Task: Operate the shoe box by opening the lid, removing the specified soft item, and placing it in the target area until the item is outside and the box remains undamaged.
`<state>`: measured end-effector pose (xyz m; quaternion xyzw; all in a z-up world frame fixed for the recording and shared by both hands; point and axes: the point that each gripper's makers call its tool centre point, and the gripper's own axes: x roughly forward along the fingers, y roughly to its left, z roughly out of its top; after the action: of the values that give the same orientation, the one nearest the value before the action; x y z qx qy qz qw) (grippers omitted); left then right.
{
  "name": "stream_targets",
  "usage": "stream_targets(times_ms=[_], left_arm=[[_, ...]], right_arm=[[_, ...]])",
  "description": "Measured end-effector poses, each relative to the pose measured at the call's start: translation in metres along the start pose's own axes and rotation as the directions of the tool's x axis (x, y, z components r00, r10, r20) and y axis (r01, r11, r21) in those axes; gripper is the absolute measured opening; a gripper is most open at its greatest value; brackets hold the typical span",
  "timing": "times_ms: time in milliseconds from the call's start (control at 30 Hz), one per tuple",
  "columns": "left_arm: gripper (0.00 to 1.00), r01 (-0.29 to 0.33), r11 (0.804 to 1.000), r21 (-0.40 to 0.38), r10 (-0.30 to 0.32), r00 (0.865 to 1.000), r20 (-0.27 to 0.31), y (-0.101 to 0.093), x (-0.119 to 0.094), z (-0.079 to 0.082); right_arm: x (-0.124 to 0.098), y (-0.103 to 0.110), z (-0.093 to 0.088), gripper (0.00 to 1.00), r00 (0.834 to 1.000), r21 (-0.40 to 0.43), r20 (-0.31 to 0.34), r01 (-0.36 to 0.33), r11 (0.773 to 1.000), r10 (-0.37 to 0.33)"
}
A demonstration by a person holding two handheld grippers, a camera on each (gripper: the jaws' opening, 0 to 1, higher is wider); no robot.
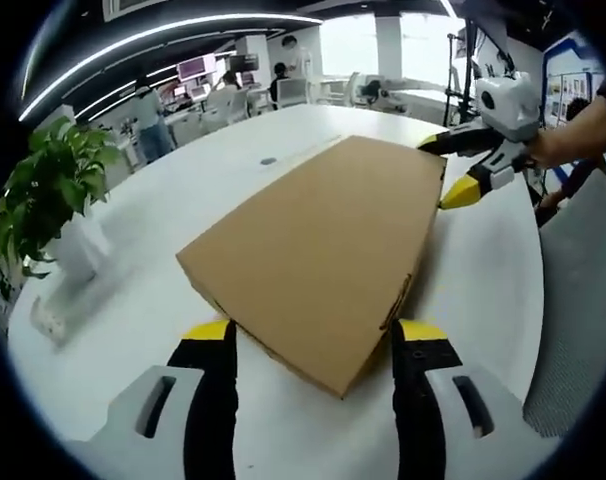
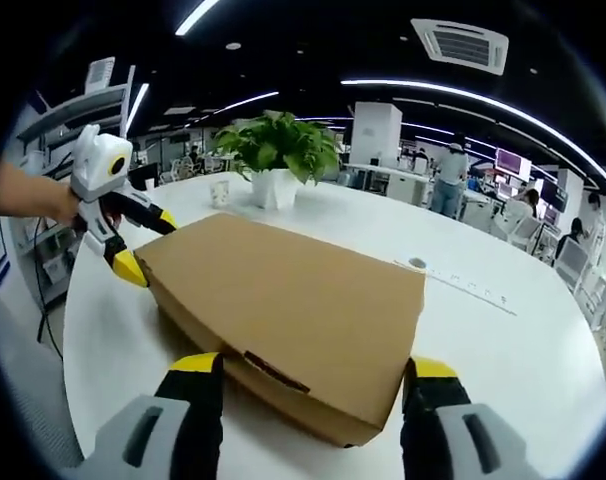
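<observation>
Flat brown cardboard shoe box [image 1: 328,255], lid shut, lies on the round white table [image 1: 133,330], one corner pointing between my left gripper [image 1: 311,345] jaws, which are spread wide and hold nothing. My right gripper [image 2: 313,378] is likewise agape, straddling the opposite corner, probably to steady the box before lifting the lid. Open tabletop beyond both sides; potted green plant [image 2: 279,152] stands well beyond the box.

plain tan shoe box [image 1: 323,260], white table [image 1: 133,330], yellow-tipped blk hand-held gripper [image 1: 313,335], green plant [image 2: 280,145]
</observation>
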<state>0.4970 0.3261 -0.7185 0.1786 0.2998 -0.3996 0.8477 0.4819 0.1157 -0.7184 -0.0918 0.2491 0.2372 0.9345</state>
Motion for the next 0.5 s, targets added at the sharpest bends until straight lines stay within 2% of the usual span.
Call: stream_targets(times_ms=[67, 133, 500], left_arm=[[0.59, 0.011, 1.0, -0.024, -0.012, 1.0, -0.012, 0.0, -0.001, -0.004], [0.58, 0.011, 1.0, -0.013, -0.011, 1.0, -0.001, 0.002, -0.003, -0.004], [0.59, 0.012, 1.0, 0.019, -0.011, 0.999, -0.049, 0.008, -0.012, -0.012]], right_arm=[[-0.001, 0.003, 0.0, 0.71, 1.0, 0.01, -0.001, 0.008, 1.0, -0.008], [-0.002, 0.007, 0.001, 0.71, 1.0, 0.027, 0.002, 0.019, 0.999, -0.019], [-0.002, 0.029, 0.003, 0.71, 0.998, 0.071, 0.007, 0.06, 0.996, -0.06]])
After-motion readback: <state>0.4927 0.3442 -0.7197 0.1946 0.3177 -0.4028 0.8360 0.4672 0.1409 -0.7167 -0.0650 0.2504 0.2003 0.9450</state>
